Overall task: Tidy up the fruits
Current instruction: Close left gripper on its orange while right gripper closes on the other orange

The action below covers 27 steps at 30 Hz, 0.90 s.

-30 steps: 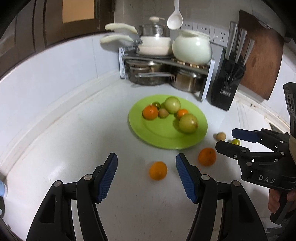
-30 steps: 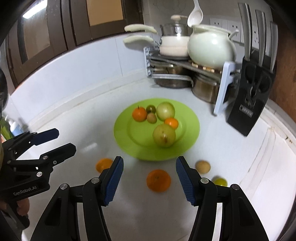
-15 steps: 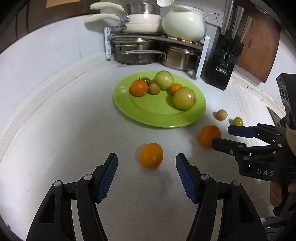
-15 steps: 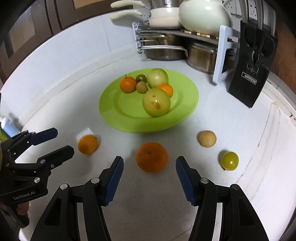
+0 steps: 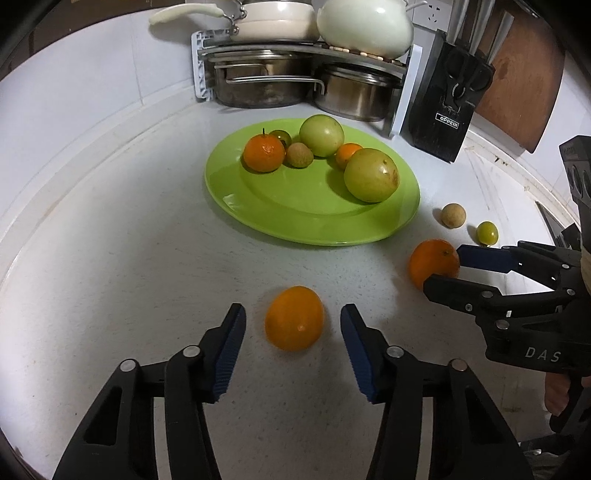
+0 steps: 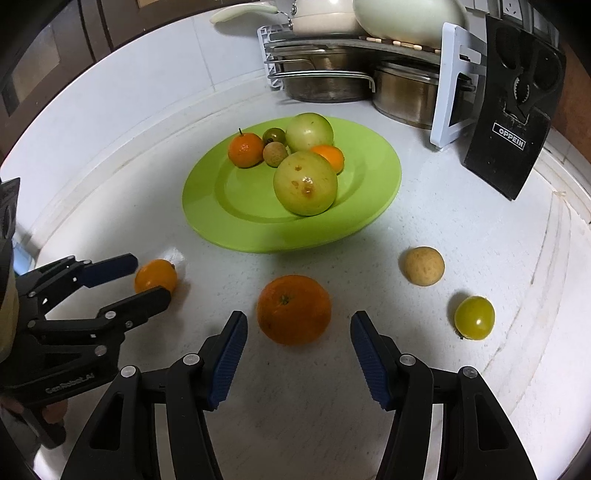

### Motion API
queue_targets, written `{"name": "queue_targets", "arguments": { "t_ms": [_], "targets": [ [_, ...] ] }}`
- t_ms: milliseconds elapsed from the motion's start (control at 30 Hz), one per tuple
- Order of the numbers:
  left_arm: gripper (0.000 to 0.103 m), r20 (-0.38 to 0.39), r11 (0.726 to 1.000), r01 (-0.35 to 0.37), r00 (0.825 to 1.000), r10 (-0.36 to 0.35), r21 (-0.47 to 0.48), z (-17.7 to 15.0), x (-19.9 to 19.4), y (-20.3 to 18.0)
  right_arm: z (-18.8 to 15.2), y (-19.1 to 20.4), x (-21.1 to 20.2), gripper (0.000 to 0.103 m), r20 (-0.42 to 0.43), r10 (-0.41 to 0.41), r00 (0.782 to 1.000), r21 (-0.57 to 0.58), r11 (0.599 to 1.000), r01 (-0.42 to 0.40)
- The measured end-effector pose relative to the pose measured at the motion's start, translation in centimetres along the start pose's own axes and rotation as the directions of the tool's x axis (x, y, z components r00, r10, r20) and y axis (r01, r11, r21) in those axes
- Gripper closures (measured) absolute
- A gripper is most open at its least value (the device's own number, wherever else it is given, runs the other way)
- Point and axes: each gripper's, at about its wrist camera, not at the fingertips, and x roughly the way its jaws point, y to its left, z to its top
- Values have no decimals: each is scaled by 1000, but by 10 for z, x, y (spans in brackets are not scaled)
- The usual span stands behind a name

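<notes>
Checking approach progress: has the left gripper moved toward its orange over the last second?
Yes. The left gripper has advanced: the orange now sits between its open fingers, and the green plate looms nearer.

This is a home kitchen. A white speckled desk [image 5: 147, 258] runs into a tiled corner where a metal rack [image 5: 295, 48] holds steel pots [image 5: 266, 85] below and a cream pan [image 5: 273, 22] and white pot [image 5: 365, 26] above. A black knife block [image 5: 450, 110], a wooden cutting board [image 5: 517, 77] and a wall socket [image 5: 430, 14] stand beside it.
</notes>
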Motion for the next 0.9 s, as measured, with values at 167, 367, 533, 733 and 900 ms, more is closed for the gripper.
{"name": "queue_targets", "arguments": {
  "t_ms": [167,367,533,733,900],
  "targets": [
    [65,-9,1000,15,1000,-15,-12,2,6,1,3,0,6,52,-9,5,1000,-6,1000,-5],
    [70,-17,999,22,1000,-22,-25,1,9,2,3,3,7,59,-8,11,1000,-24,1000,-11],
    [70,-15,999,22,1000,-23,-28,0,7,1,3,2,6,59,-7,11,1000,-26,1000,-11],
    [70,6,999,23,1000,-23,-41,-1,-3,-1,3,2,-2,59,9,15,1000,-23,1000,-15],
    [70,27,998,23,999,-22,-52,-3,-15,-3,4,3,-14,59,34,17,999,-31,999,-16]
  ]
}}
